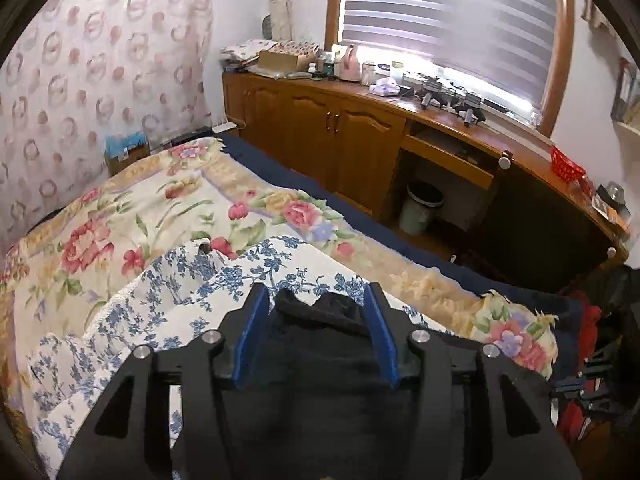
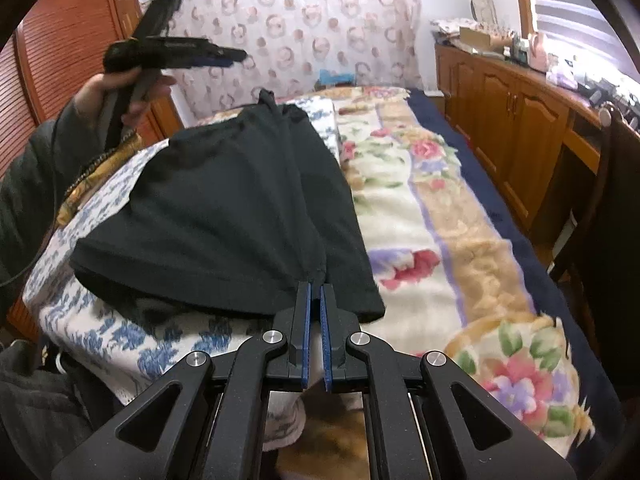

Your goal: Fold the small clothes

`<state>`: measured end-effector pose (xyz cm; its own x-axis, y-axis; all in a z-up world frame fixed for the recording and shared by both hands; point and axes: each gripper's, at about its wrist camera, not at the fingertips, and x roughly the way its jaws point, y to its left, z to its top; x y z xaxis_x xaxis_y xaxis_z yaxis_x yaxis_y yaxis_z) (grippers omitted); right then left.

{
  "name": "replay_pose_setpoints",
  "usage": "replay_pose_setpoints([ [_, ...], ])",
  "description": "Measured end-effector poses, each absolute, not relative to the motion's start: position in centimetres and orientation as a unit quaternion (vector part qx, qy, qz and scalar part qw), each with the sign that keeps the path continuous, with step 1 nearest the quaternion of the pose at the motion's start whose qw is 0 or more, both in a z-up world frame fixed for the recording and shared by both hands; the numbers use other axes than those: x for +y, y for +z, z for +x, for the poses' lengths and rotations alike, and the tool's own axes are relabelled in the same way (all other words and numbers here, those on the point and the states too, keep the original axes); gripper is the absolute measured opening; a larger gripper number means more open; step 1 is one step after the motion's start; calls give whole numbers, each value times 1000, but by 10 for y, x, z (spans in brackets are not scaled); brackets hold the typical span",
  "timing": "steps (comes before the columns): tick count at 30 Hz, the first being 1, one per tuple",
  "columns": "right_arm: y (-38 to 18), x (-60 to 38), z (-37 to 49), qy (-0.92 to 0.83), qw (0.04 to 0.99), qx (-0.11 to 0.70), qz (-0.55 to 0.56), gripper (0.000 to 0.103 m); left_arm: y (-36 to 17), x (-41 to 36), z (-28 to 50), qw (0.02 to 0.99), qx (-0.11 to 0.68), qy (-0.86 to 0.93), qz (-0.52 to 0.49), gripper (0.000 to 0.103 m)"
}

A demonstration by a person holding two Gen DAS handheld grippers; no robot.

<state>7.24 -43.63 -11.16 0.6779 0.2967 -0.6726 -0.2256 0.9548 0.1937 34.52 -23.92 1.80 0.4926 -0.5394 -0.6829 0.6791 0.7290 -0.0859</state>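
A black garment point(image 2: 224, 208) lies partly folded on a blue-and-white floral cloth point(image 2: 100, 200) at the near end of the bed. My right gripper point(image 2: 316, 286) is shut on the garment's near edge, where a seam meets its tips. A hand point(image 2: 132, 96) holds my left gripper point(image 2: 228, 56) up in the air above the garment's far left side, clear of it. In the left wrist view my left gripper point(image 1: 316, 288) stands open, and the black garment point(image 1: 316, 312) shows below and between its blue pads point(image 1: 256, 332) without being pressed.
A flowered blanket point(image 2: 420, 200) covers the bed to the right of the garment. Wooden cabinets point(image 1: 320, 128) with a cluttered top run along the window wall, with a waste bin point(image 1: 424, 208) beneath. A dark chair point(image 2: 612, 200) stands on the right, a wardrobe point(image 2: 60, 40) on the left.
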Motion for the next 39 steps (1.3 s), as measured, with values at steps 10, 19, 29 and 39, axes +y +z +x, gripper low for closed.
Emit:
replay_pose_setpoints([
  [10, -85, -431, 79, 130, 924, 358, 25, 7, -9, -183, 311, 860, 370, -328, 122, 61],
  [19, -49, -408, 152, 131, 935, 329, -24, 37, -37, -138, 285, 866, 386, -299, 105, 61],
  [29, -47, -344, 300, 189, 913, 359, -38, 37, -72, -124, 289, 866, 405, -277, 95, 61],
  [39, -67, -309, 364, 217, 890, 398, -43, 34, -90, -126, 293, 863, 416, -278, 68, 62],
])
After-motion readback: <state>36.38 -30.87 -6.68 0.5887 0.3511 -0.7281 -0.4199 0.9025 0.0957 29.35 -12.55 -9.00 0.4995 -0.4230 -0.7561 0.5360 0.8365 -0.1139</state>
